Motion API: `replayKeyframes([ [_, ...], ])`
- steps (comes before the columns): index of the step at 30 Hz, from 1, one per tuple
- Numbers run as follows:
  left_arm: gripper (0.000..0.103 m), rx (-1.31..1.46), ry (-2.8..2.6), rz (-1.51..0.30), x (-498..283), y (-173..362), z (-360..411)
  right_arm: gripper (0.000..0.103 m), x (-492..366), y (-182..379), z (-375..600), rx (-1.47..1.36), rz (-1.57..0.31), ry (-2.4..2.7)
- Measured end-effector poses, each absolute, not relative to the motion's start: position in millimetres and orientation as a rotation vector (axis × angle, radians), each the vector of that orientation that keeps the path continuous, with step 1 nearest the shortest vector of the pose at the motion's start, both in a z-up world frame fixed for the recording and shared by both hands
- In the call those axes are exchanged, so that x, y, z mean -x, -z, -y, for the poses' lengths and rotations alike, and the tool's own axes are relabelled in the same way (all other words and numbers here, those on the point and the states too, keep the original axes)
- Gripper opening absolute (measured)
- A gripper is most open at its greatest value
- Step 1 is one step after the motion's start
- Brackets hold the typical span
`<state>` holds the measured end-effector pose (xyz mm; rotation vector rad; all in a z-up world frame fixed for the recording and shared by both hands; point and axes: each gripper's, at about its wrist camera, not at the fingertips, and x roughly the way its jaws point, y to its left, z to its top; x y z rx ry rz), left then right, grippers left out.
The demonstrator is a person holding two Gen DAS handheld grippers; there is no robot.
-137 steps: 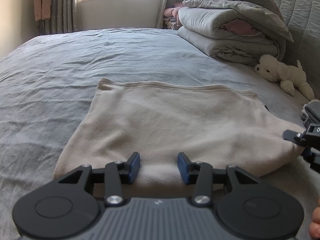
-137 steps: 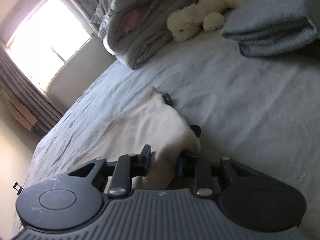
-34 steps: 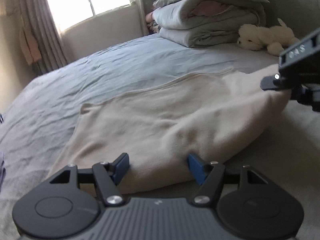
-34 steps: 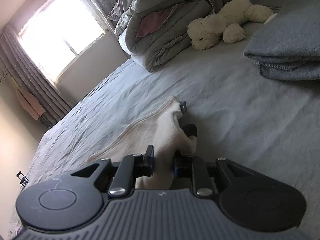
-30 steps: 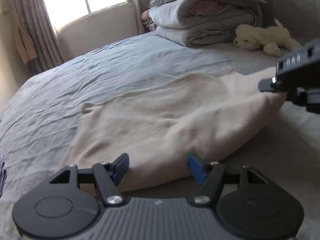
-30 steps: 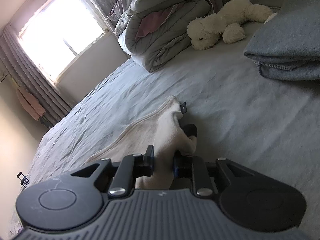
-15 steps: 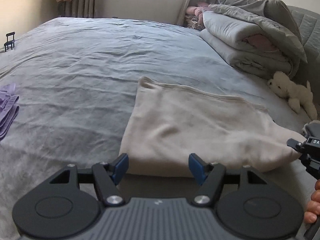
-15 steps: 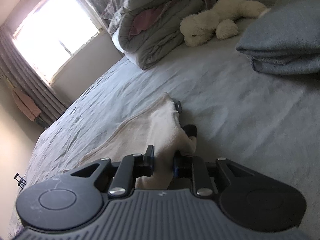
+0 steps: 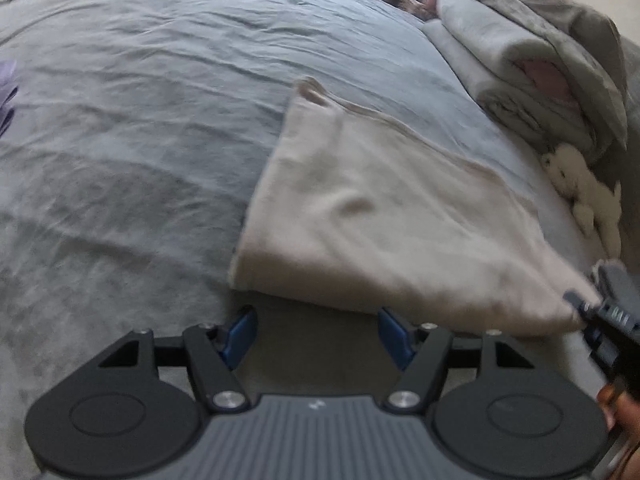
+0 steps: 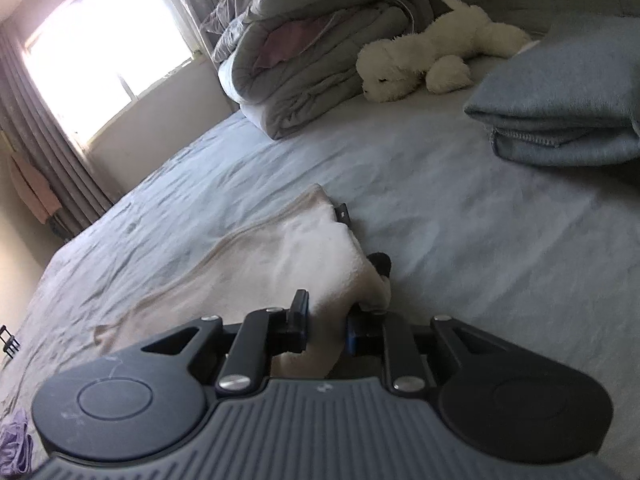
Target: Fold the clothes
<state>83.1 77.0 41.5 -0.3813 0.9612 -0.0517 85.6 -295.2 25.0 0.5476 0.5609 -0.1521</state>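
A cream fleece garment (image 9: 360, 208) lies folded flat on the grey bed sheet (image 9: 140, 92). My left gripper (image 9: 316, 330) is open, just short of the garment's near edge, with nothing between its blue pads. My right gripper (image 10: 326, 322) is shut on the garment's near right corner (image 10: 320, 260), which rises slightly off the sheet. From the left wrist view the right gripper (image 9: 592, 312) shows at the far right, pinching that corner. A small dark tag (image 10: 343, 213) sticks out at the garment's far corner.
A stack of folded grey duvets (image 10: 304, 52) sits at the head of the bed with a white plush dog (image 10: 428, 64) beside it. A folded blue-grey garment (image 10: 568, 120) lies to the right. Purple cloth (image 9: 6, 96) lies at the left. A bright window (image 10: 108, 44) stands behind.
My left gripper has stayed open, swung leftward and come in low at the garment's near left edge. My right gripper has kept its hold on the corner and barely moved.
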Motion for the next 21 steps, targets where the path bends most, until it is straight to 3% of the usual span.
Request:
replayKeyframes([
  [9, 0.068, 0.504, -0.028, -0.94, -83.8, -55.5, -113.4, 0.021, -87.7, -23.6, 297.6, -0.548, -0.563, 0.148],
  [15, 0.068, 0.587, -0.09, -0.939, -88.0, -58.9, -143.8, 0.02, -91.8, -45.6, 259.7, -0.261, -0.479, 0.149],
  [21, 0.068, 0.628, -0.116, -0.878, -85.1, -72.0, -159.9, 0.018, -79.9, -90.5, 146.7, 0.201, -0.23, -0.037],
])
